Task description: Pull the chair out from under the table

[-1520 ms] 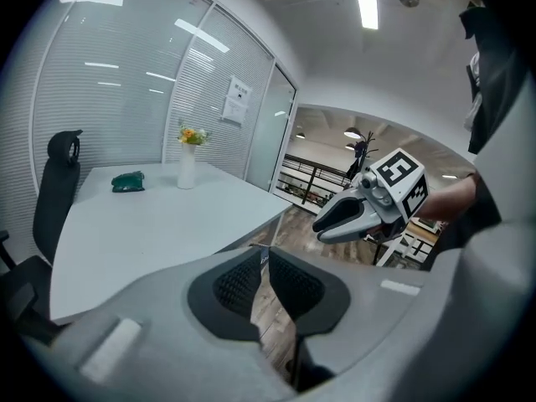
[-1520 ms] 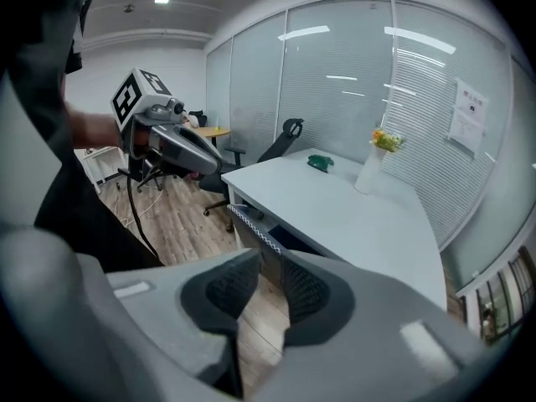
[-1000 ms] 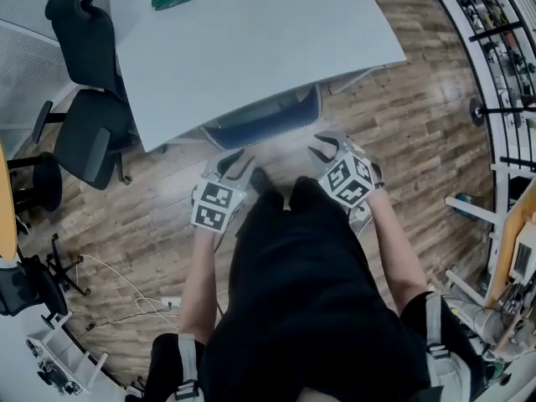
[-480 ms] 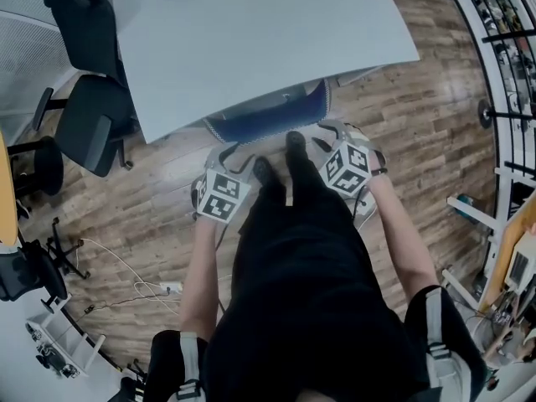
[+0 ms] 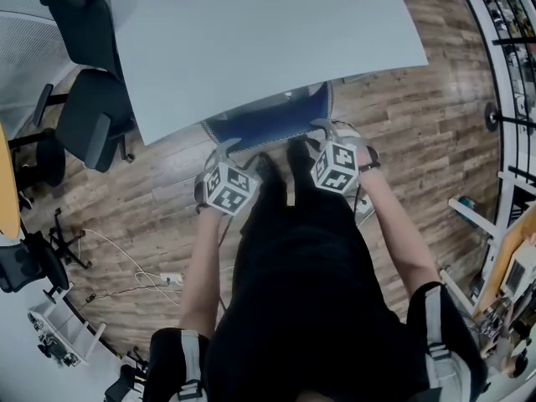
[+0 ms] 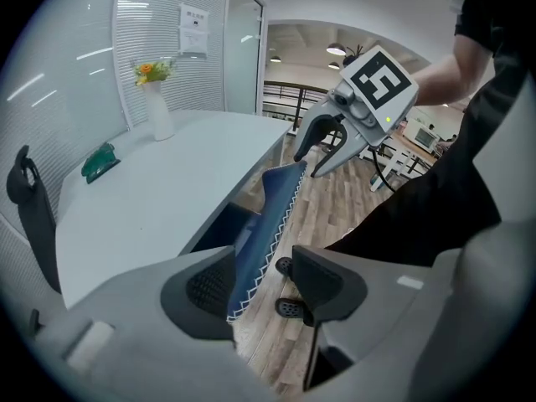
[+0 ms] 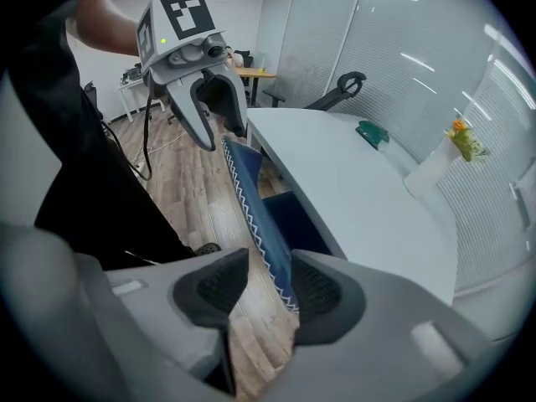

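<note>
Task thing: blue fabric chair back with white zigzag stitching (image 5: 266, 126), tucked in at the near edge of the white table top (image 5: 251, 40). I see only the backrest; the seat is hidden under the table.

Long axis: the top rim of the backrest runs side to side along the table edge, from one gripper to the other.

Left gripper (image 5: 228, 147): at the rim's left end. Its jaws have just been opening and stand wide. The stitched rim passes between them, close to the table-side pad, and I see no squeeze.

Right gripper (image 5: 322, 126): at the rim's right end. Its jaws have also just been opening and are wide. The rim lies between the pads, close against the table-side one, not clamped.

Nearer hand: neither, as I judge it. Both straddle the rim alike.

Pose: both tongs are tipped steeply down, marker cubes up, forearms on either side of my body.

Next, my judgement: close both on the rim, then draw straight back, away from the table.
</note>
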`<state>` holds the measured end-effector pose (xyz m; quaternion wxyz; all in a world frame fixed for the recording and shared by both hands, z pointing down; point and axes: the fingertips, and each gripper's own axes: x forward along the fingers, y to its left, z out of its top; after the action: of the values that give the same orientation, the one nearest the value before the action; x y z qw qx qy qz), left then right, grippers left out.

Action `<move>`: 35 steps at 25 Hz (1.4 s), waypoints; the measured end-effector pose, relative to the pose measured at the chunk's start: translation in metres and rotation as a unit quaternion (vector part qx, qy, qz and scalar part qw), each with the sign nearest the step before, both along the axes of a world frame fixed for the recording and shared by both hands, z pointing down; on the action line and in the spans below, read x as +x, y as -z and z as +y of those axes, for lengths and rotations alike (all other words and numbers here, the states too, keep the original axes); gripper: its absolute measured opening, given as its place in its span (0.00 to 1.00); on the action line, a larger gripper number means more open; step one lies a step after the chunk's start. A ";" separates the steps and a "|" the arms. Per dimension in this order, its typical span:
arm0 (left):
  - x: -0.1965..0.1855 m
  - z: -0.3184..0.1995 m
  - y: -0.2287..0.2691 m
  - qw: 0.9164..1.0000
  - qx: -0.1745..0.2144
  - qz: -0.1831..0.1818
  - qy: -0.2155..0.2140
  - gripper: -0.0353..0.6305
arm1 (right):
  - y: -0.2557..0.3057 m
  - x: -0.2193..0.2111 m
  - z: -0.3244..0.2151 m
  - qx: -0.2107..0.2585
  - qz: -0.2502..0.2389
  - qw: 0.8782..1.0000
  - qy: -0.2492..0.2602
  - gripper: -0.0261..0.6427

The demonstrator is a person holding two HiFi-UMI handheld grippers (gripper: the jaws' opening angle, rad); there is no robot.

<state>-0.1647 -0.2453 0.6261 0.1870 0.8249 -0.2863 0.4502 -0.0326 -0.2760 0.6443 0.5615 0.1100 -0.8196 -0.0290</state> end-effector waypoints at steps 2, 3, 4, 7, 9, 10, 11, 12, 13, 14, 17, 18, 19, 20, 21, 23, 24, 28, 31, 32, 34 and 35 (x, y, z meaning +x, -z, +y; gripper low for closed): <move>0.001 -0.001 -0.006 1.000 -0.007 -0.011 -0.004 0.35 | -0.005 0.001 -0.002 0.000 -0.001 1.000 0.002 0.27; 0.001 -0.002 -0.009 1.000 -0.009 -0.017 -0.005 0.35 | -0.007 0.002 -0.004 0.000 0.000 1.000 0.003 0.27; 0.001 -0.004 -0.012 1.000 -0.011 -0.022 -0.006 0.35 | -0.010 0.003 -0.005 0.001 0.001 1.000 0.004 0.27; 0.000 -0.006 -0.021 0.999 -0.016 -0.035 -0.012 0.35 | -0.017 0.003 -0.009 0.002 0.005 1.000 0.006 0.27; 0.000 -0.006 -0.026 0.999 -0.019 -0.042 -0.019 0.36 | -0.021 0.004 -0.012 0.004 0.008 1.000 0.007 0.26; 0.001 -0.006 -0.028 0.999 -0.021 -0.044 -0.022 0.36 | -0.023 0.004 -0.012 0.004 0.011 1.000 0.008 0.26; 0.001 -0.006 -0.030 0.998 -0.022 -0.045 -0.024 0.36 | -0.024 0.004 -0.013 0.003 0.014 1.000 0.009 0.26; 0.002 -0.006 -0.032 0.998 -0.023 -0.046 -0.026 0.36 | -0.026 0.004 -0.013 0.002 0.017 1.000 0.010 0.26; 0.002 -0.006 -0.034 0.998 -0.025 -0.048 -0.027 0.36 | -0.027 0.004 -0.013 0.001 0.019 1.000 0.011 0.25; 0.002 -0.006 -0.036 0.998 -0.026 -0.051 -0.028 0.36 | -0.028 0.004 -0.014 0.002 0.019 1.000 0.011 0.25; 0.000 -0.005 -0.043 0.997 -0.029 -0.064 -0.028 0.36 | -0.028 0.004 -0.014 0.005 0.016 1.000 0.009 0.25; -0.001 -0.005 -0.044 0.997 -0.028 -0.068 -0.026 0.36 | -0.028 0.004 -0.014 0.007 0.015 1.000 0.009 0.25; -0.002 -0.005 -0.046 0.997 -0.025 -0.070 -0.022 0.36 | -0.028 0.004 -0.014 0.008 0.014 1.000 0.010 0.25; -0.003 -0.005 -0.046 0.997 -0.022 -0.072 -0.018 0.36 | -0.028 0.004 -0.013 0.008 0.014 1.000 0.011 0.25; -0.004 -0.006 -0.047 0.997 -0.020 -0.072 -0.014 0.36 | -0.028 0.004 -0.013 0.009 0.014 1.000 0.012 0.25; -0.004 -0.008 -0.048 0.997 -0.015 -0.072 -0.005 0.35 | -0.027 0.004 -0.014 0.012 0.012 1.000 0.016 0.24; -0.004 -0.008 -0.048 0.997 -0.012 -0.073 -0.002 0.35 | -0.027 0.004 -0.014 0.015 0.009 1.000 0.016 0.24; -0.004 -0.010 -0.049 0.996 0.008 -0.087 0.001 0.31 | -0.026 0.006 -0.014 0.027 0.000 1.000 0.011 0.23; -0.005 -0.010 -0.050 0.996 0.014 -0.089 0.003 0.31 | -0.028 0.006 -0.013 0.030 0.001 0.999 0.012 0.23; -0.005 -0.010 -0.051 0.996 0.014 -0.089 0.003 0.31 | -0.028 0.005 -0.013 0.030 0.002 0.999 0.012 0.23; -0.006 -0.011 -0.051 0.996 0.017 -0.088 0.004 0.31 | -0.029 0.004 -0.014 0.037 0.002 0.999 0.009 0.23; -0.007 -0.011 -0.052 0.996 0.019 -0.088 0.004 0.31 | -0.029 0.004 -0.015 0.044 0.001 0.999 0.005 0.23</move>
<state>-0.1715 -0.2566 0.6780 0.1474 0.7842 -0.3137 0.5146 -0.0282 -0.2911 0.6734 0.5566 0.1302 -0.8177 -0.0680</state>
